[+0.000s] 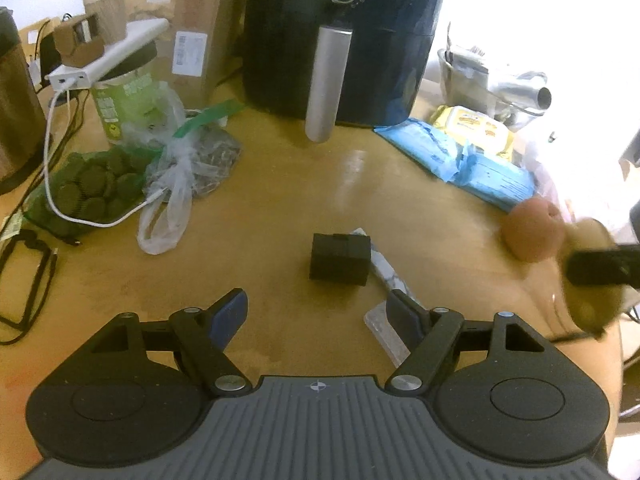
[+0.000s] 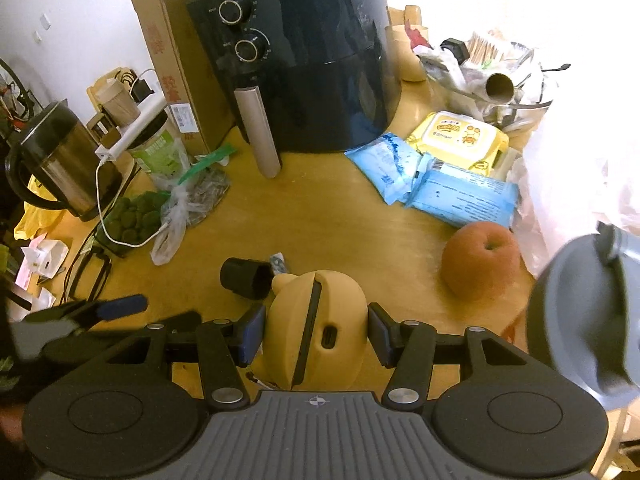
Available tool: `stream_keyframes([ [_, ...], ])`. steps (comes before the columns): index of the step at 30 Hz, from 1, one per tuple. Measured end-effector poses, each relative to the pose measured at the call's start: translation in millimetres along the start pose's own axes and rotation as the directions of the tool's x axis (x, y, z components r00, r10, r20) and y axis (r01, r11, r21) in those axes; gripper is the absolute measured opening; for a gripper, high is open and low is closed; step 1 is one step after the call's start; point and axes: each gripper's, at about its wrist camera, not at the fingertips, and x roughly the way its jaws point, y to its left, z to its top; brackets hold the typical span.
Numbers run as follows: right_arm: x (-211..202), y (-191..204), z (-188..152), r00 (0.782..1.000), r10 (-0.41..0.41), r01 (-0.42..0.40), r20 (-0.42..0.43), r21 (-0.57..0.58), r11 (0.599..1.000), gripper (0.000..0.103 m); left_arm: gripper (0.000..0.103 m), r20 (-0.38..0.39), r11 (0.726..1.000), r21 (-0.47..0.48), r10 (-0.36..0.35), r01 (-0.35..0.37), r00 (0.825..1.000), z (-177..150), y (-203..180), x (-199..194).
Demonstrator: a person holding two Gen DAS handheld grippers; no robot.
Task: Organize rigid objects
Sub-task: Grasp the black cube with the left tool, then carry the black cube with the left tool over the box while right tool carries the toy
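A cluttered wooden table (image 2: 320,208) fills both views, with a large dark air fryer (image 2: 312,52) standing at the back.

The right gripper (image 2: 316,334) pinches a yellow rounded object (image 2: 316,320), its blue pads pressed against the two flanks. The object looks like a small moulded gadget; a dark seam runs along its top and a slot-shaped port shows on the side facing the camera. Its long axis runs away from the gripper towards the air fryer, and a small knob at the far end points to the rear left. It seems to be held just above the table, though I cannot tell whether its underside touches.

The left gripper (image 1: 316,316) hovers lower left with its jaws spread and nothing between them. Just ahead of it a small black box (image 1: 340,258) rests on the table, lying partly over a marbled flat strip (image 1: 384,276).

A reddish apple (image 2: 480,260) sits to the right, near blue packets (image 2: 464,196) and a yellow wipes pack (image 2: 460,136). Bagged goods (image 2: 180,200) and a metal kettle (image 2: 60,156) crowd the left.

The step appears to be carrying the yellow piece to a tidier spot. To do it well, keep the pinch steady on the broad flanks, hold the piece level, clear the box and apple, and set it down flat before releasing.
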Motion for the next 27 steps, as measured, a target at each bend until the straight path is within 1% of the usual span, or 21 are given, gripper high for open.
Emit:
stream_keyframes([
  [7, -10, -7, -10, 1.000, -0.018, 0.018, -0.004, 0.009, 1.000, 0.057, 0.076, -0.017, 1.000, 0.014, 0.000, 0.000, 1.000, 12, -4, 32],
  [10, -12, -12, -14, 1.000, -0.015, 0.015, -0.020, 0.028, 0.999, 0.057, 0.076, -0.029, 1.000, 0.030, -0.005, 0.006, 1.000, 16, -7, 44],
  [17, -19, -19, -21, 1.000, -0.007, 0.008, -0.024, 0.036, 0.999, 0.058, 0.076, -0.045, 0.998, 0.058, -0.014, 0.017, 0.999, 22, -10, 65],
  [19, -21, -20, -22, 1.000, -0.009, 0.010, -0.025, 0.038, 0.999, 0.058, 0.066, -0.050, 0.998, 0.063, -0.018, 0.021, 0.999, 23, -11, 70],
  [21, -21, -22, -23, 1.000, -0.008, 0.009, -0.026, 0.044, 0.999, 0.058, 0.045, -0.061, 0.997, 0.067, -0.026, 0.030, 0.998, 24, -11, 74],
  [27, -24, -25, -24, 1.000, -0.015, 0.016, -0.023, 0.054, 0.998, 0.058, 0.045, -0.057, 0.998, 0.068, -0.009, 0.013, 0.998, 24, -11, 72],
])
